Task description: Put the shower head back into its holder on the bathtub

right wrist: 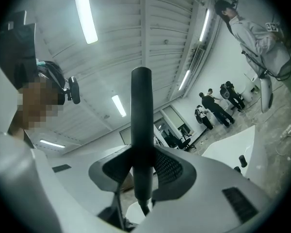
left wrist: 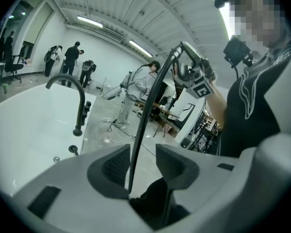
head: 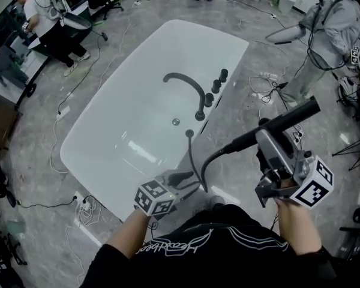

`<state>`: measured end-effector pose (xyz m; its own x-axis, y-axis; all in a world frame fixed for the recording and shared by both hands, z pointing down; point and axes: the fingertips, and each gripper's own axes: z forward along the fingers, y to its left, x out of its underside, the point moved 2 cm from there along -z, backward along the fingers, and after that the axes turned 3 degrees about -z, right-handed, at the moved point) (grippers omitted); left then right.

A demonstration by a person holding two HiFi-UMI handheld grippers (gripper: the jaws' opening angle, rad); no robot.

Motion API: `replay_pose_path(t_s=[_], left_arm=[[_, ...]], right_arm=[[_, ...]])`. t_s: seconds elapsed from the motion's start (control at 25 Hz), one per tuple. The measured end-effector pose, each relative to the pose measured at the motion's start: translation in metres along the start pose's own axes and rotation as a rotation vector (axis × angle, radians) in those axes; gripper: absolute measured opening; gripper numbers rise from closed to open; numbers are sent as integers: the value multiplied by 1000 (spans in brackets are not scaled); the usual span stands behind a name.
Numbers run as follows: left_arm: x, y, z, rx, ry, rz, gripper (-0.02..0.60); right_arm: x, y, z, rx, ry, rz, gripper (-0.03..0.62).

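The white bathtub (head: 126,131) lies ahead, with a black arched faucet (head: 186,83) and three black knobs (head: 216,86) on its right rim. My right gripper (head: 265,138) (right wrist: 141,171) is shut on the black rod-shaped shower head (head: 288,120) (right wrist: 141,110), held off the tub's right side and pointing up and away. Its black hose (head: 195,167) (left wrist: 145,110) loops down from the handle to a small black fitting (head: 189,133) on the rim. My left gripper (head: 183,179) (left wrist: 138,166) is open around the hose, which runs between the jaws close to the left pad.
One person (head: 330,29) with gear stands at the right of the tub, and others (head: 48,23) are at the far left by desks and chairs. Cables (head: 87,206) trail over the grey floor around the tub. A stand (head: 354,143) is at the right edge.
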<state>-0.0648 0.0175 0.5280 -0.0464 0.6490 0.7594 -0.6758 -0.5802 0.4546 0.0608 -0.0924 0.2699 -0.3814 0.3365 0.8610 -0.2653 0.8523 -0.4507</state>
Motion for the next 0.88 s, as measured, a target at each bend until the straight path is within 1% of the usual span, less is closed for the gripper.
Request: replay_pose_path(t_s=[0.08, 0.16, 0.24, 0.36, 0.52, 0.56, 0.6, 0.64, 0.68, 0.8, 0.88], left_arm=[[15, 14, 22, -6, 36, -28, 170], [29, 25, 45, -3, 67, -61, 178], [40, 32, 66, 16, 91, -88, 178], [54, 37, 89, 53, 113, -92, 178], [60, 45, 109, 54, 129, -91, 178], [61, 47, 113, 51, 139, -85, 175], [61, 48, 116, 45, 146, -76, 153], [60, 50, 117, 35, 149, -66, 102], [59, 52, 119, 26, 151, -59, 77], [58, 57, 121, 8, 161, -57, 66], [56, 64, 117, -11, 160, -81, 64]], right_arm=[[-1, -5, 3, -3, -3, 5, 137], [-4, -10, 5, -10, -4, 9, 137], [-8, -16, 8, -17, -1, 9, 137], [-12, -22, 16, -27, 8, 12, 137], [-21, -27, 22, -30, 11, 32, 137], [-23, -30, 22, -24, 13, 28, 137], [-24, -33, 22, -18, 16, 22, 137], [-25, -37, 21, -12, 19, 16, 137], [-26, -41, 20, -5, 23, 13, 137], [-27, -57, 14, 8, 33, 26, 137], [-25, -69, 11, 9, 44, 56, 137]])
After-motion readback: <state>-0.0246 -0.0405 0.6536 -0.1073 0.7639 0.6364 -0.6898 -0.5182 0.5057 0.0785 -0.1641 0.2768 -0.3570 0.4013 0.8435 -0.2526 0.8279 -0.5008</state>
